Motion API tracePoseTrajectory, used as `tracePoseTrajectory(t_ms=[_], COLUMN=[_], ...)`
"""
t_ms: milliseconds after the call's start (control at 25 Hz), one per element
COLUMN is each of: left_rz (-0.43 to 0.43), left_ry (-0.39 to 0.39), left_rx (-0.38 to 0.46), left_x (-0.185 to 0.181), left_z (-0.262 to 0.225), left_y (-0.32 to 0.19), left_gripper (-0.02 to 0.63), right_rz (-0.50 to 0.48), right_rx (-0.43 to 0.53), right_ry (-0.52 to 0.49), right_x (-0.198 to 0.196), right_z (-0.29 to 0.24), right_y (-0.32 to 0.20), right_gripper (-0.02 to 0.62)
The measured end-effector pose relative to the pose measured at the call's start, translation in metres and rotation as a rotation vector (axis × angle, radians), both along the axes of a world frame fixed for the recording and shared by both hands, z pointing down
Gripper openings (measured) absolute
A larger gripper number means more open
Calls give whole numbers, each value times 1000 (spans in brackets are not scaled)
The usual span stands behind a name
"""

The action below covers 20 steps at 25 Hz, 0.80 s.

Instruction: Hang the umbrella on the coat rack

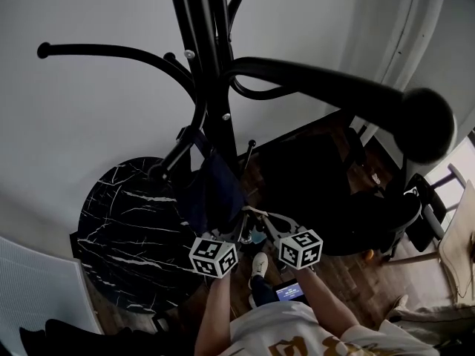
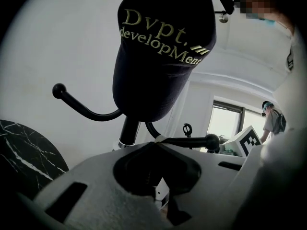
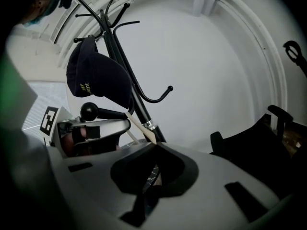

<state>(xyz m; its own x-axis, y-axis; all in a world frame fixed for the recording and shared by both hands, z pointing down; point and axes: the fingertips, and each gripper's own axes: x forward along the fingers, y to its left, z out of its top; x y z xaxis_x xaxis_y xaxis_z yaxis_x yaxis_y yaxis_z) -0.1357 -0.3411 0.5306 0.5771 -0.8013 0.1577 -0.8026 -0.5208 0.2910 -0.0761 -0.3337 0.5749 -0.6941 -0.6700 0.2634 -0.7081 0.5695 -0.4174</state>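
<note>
The black coat rack's pole rises right in front of me, and one ball-tipped hook reaches toward my head. A navy cap with gold lettering hangs on a lower arm; it looms over the left gripper and shows up-left of the right gripper. Both grippers are raised side by side at the pole's foot, jaws closed tip to tip. A pale strip sticks out at the right jaw tips. I cannot make out an umbrella in any view.
A round black marble table stands left of the rack, and a white slatted chair is at the lower left. A black office chair fills the right. A lit screen lies by my feet. A person stands near the window.
</note>
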Motion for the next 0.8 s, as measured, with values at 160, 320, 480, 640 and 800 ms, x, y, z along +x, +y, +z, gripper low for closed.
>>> tracePoseTrajectory(t_ms=[160,320,480,640,800], left_rz=[12,25,24,23,18], left_ry=[-10,-27,-84,-103,-127], left_rx=[-10,-8,2,12,19], left_x=[0,3,5,6,7], left_z=[1,1,2,1,-1], left_y=[-2,1,3,5,10], left_gripper=[19,20,71,74,73], right_rz=[-6,-17,-37,-70,-69], right_rx=[3,7,6,3,18], right_ry=[10,32,58,88,130], right_x=[-2,-4,-8,-15,-18], right_z=[2,5,12,16,18], right_y=[-4,0,4,7,10], right_gripper=[11,11,12,12,12])
